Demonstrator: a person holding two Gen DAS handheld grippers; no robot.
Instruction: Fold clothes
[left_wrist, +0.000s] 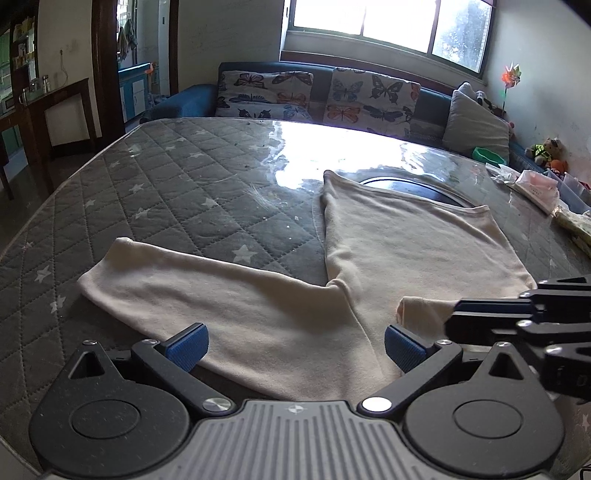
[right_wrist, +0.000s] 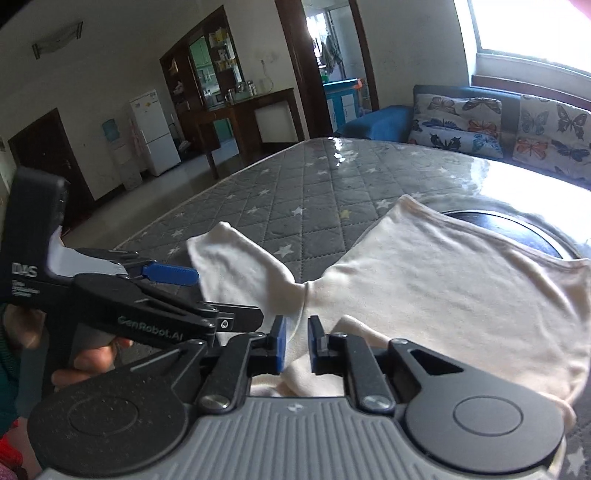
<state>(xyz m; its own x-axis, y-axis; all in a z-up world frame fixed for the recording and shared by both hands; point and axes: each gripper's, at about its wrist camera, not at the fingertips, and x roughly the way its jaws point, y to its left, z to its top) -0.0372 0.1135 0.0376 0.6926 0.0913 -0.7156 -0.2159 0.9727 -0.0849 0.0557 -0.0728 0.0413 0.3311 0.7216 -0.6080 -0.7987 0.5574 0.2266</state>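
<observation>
A cream long-sleeved top (left_wrist: 406, 251) lies flat on the grey quilted table cover (left_wrist: 166, 184), its left sleeve (left_wrist: 177, 284) stretched out to the left. My left gripper (left_wrist: 295, 347) is open, its blue pads straddling the cloth near the shoulder without pinching it. My right gripper (right_wrist: 295, 343) is nearly closed on a fold of the other sleeve (right_wrist: 295, 376), which is lifted across the body (right_wrist: 443, 280). The right gripper also shows at the right edge of the left wrist view (left_wrist: 454, 314), holding the sleeve end (left_wrist: 421, 314).
A sofa with butterfly cushions (left_wrist: 314, 96) stands behind the table. Bags and boxes (left_wrist: 546, 192) sit at the table's right edge. A dark round opening (left_wrist: 413, 188) shows under the top's hem. The left gripper appears in the right wrist view (right_wrist: 173, 275).
</observation>
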